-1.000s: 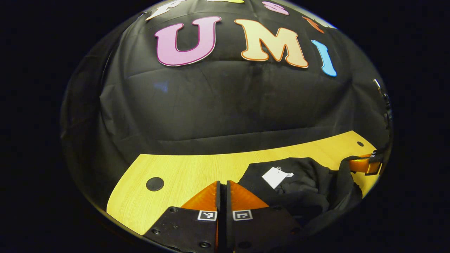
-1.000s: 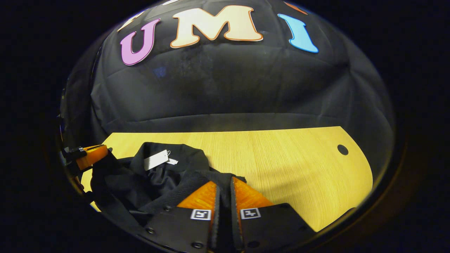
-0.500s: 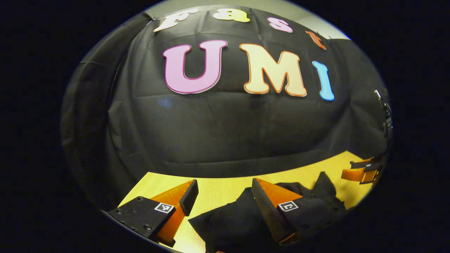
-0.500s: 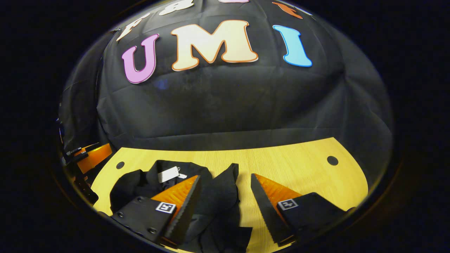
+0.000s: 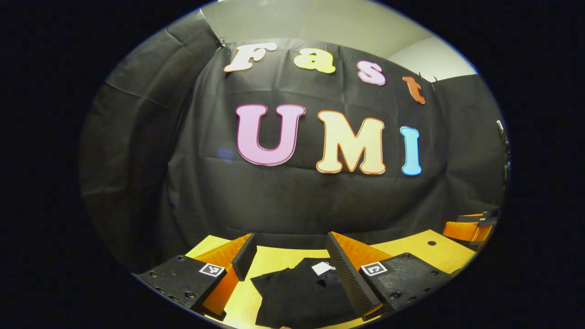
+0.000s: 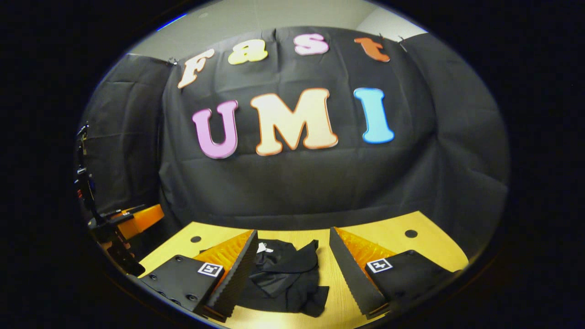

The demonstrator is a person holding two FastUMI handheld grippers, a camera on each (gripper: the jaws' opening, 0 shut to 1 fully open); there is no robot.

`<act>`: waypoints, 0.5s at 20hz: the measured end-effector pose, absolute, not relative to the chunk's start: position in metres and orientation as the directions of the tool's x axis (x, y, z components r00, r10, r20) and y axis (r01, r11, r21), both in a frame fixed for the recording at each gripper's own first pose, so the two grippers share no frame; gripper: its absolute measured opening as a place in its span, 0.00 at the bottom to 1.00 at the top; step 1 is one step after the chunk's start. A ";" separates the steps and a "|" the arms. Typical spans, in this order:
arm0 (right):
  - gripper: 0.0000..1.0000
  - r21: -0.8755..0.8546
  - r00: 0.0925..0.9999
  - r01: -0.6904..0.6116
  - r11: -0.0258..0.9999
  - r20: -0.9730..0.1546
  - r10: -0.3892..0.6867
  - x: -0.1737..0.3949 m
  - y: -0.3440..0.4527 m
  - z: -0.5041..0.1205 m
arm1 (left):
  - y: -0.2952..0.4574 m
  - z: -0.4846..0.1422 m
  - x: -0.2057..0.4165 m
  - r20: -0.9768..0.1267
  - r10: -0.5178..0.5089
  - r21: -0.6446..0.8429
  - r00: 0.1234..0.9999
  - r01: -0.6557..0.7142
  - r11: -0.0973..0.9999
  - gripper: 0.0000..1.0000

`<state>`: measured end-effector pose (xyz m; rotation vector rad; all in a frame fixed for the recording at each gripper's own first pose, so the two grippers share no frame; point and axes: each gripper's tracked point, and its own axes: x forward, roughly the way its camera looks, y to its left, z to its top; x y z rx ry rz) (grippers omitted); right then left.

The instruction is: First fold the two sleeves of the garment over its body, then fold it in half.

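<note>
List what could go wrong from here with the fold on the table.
1. Both claws, left claw and right claw, are open above the black garment; its loose flap near the table's middle looks bunched, so the fold may be untidy.
2. The white tag lies exposed; a regrasp near it might catch it.

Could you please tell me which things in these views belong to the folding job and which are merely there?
Part of the job:
- black fabric garment lying on the table
- left gripper, open above it
- right gripper, open above it

Merely there:
- yellow wooden table
- white paper tag on the garment
</note>
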<state>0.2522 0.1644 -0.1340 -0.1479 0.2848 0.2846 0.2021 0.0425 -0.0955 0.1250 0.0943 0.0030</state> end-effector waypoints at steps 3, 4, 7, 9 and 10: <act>0.94 -0.102 0.928 -0.319 0.942 -0.237 0.288 0.183 0.152 -0.113 | 0.042 -0.079 0.130 -0.079 0.045 0.148 0.996 -0.033 0.988 0.92; 0.97 -0.093 0.922 -0.332 0.939 -0.242 0.302 0.157 0.147 -0.113 | 0.042 -0.076 0.106 -0.076 0.055 0.149 0.996 -0.043 0.988 0.92; 0.97 -0.061 0.912 -0.366 0.929 -0.225 0.344 0.091 0.139 -0.112 | 0.040 -0.078 0.038 -0.089 0.095 0.140 0.992 -0.082 0.987 0.92; 0.94 -0.042 0.900 -0.386 0.922 -0.235 0.366 0.051 0.135 -0.122 | 0.036 -0.082 -0.002 -0.108 0.102 0.131 0.989 -0.087 0.988 0.92; 0.94 -0.047 0.899 -0.390 0.920 -0.234 0.369 0.036 0.131 -0.124 | 0.033 -0.081 -0.017 -0.107 0.101 0.117 0.989 -0.089 0.989 0.92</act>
